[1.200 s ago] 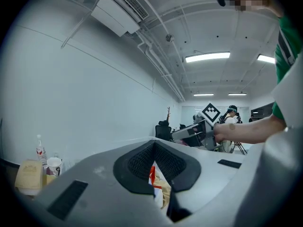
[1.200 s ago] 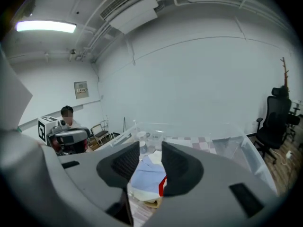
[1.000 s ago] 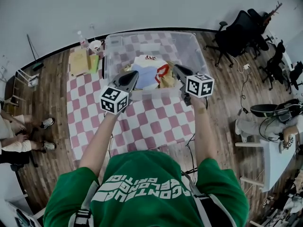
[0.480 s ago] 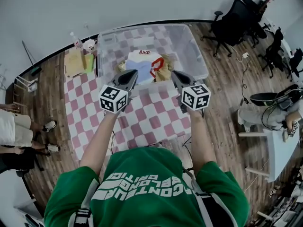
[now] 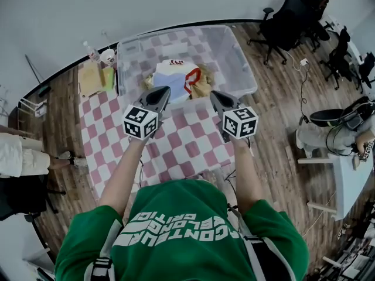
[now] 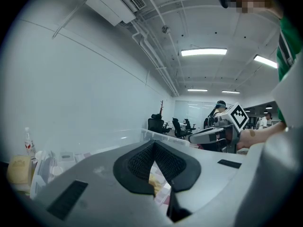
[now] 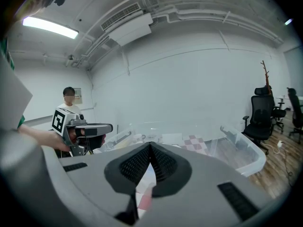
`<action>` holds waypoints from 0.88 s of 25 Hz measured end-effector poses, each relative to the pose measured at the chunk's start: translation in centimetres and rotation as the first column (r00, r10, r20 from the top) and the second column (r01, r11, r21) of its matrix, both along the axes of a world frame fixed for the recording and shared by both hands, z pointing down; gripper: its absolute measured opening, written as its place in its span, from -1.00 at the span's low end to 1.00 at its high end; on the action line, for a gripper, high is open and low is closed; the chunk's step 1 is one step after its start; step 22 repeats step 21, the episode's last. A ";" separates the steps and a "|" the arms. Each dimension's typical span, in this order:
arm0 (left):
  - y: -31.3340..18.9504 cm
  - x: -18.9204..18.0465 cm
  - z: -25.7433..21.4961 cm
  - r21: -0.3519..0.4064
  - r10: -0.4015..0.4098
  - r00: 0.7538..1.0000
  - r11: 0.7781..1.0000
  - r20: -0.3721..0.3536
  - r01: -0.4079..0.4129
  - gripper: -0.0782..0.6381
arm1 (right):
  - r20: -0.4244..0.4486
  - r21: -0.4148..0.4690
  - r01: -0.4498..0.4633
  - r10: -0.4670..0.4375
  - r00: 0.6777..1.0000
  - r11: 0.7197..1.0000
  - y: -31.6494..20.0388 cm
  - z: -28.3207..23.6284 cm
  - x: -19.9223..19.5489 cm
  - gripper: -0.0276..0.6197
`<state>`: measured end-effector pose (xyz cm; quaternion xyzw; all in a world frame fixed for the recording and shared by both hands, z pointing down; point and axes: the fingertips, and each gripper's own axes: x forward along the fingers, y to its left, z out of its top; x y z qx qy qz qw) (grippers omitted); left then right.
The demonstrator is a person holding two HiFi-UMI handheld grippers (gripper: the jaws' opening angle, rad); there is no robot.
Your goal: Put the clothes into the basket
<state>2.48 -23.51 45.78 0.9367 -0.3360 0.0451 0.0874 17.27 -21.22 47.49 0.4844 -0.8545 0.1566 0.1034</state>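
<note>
Pulled back from the top-middle basket [image 5: 237, 69], the left claw [image 5: 164, 91] and right claw [image 5: 214, 94] sit shut and empty; its soft, light clothes [image 5: 176, 78] should pinch easily at a fold.

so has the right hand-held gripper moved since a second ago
Yes. The right hand-held gripper has drawn back toward the person: its tip was over the clear plastic basket, and now it is at the basket's near rim.
</note>
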 end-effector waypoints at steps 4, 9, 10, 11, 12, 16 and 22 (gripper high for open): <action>-0.2 0.0 0.1 0.000 0.003 1.000 1.000 0.004 -0.003 -0.77 | 0.002 -0.001 -0.003 0.003 1.000 1.000 0.0 0.2 0.0 -0.89; -0.3 -0.2 0.2 -0.004 0.005 1.000 1.000 0.010 -0.005 -0.77 | 0.002 0.000 -0.009 0.009 1.000 1.000 -0.2 0.2 0.0 -0.89; -0.3 -0.2 0.2 -0.005 0.006 1.000 1.000 0.011 -0.006 -0.77 | 0.003 0.000 -0.012 0.012 1.000 1.000 -0.2 0.2 0.1 -0.89; -0.3 -0.2 0.3 -0.005 0.006 1.000 1.000 0.012 -0.006 -0.77 | 0.003 0.000 -0.013 0.013 1.000 1.000 -0.2 0.3 0.1 -0.89; -0.3 -0.2 0.3 -0.005 0.007 1.000 1.000 0.013 -0.007 -0.77 | 0.003 0.000 -0.015 0.015 1.000 1.000 -0.2 0.3 0.1 -0.89; -0.4 -0.3 0.4 -0.008 0.005 1.000 1.000 0.014 -0.005 -0.77 | 0.000 -0.004 -0.011 0.011 1.000 1.000 -0.2 0.4 -0.1 -0.89; -0.5 -0.4 0.3 -0.007 0.004 1.000 1.000 0.013 -0.004 -0.77 | -0.004 -0.008 -0.007 0.007 1.000 1.000 -0.2 0.5 -0.3 -0.89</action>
